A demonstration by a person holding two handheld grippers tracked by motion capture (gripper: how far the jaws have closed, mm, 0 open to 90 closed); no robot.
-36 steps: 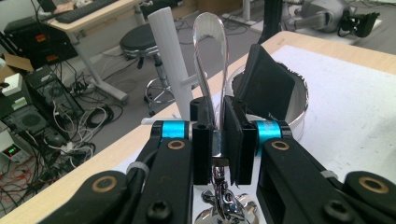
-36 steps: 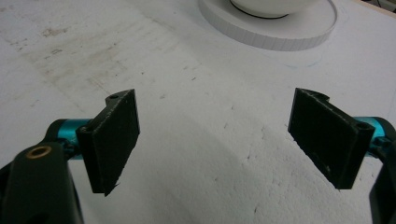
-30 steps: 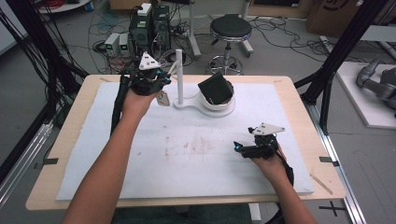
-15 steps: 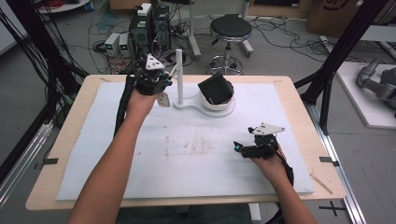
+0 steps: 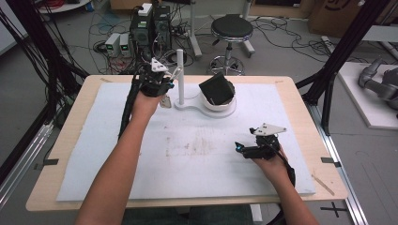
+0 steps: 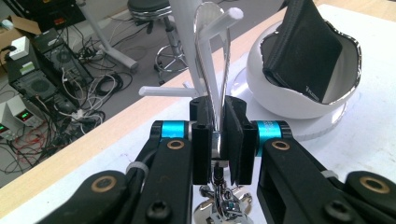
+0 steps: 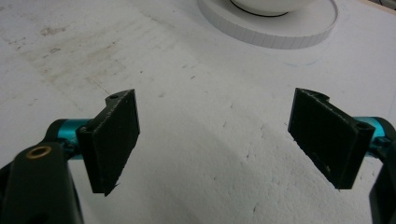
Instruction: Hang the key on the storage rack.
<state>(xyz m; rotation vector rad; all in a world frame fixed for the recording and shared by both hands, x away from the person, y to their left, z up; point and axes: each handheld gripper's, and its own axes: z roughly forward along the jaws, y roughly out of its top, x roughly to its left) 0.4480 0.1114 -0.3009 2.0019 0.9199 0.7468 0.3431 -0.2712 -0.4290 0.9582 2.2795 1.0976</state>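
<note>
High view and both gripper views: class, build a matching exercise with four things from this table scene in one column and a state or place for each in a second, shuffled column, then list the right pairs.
Column one:
1. left gripper
2. right gripper
3. black cloth
4. round stool

Column two:
A. tucked into the white bowl
B. standing on the floor beyond the table
C. shut on a shiny metal loop
D. open, over the bare white mat

Right pairs: 1-C, 2-D, 3-A, 4-B
</note>
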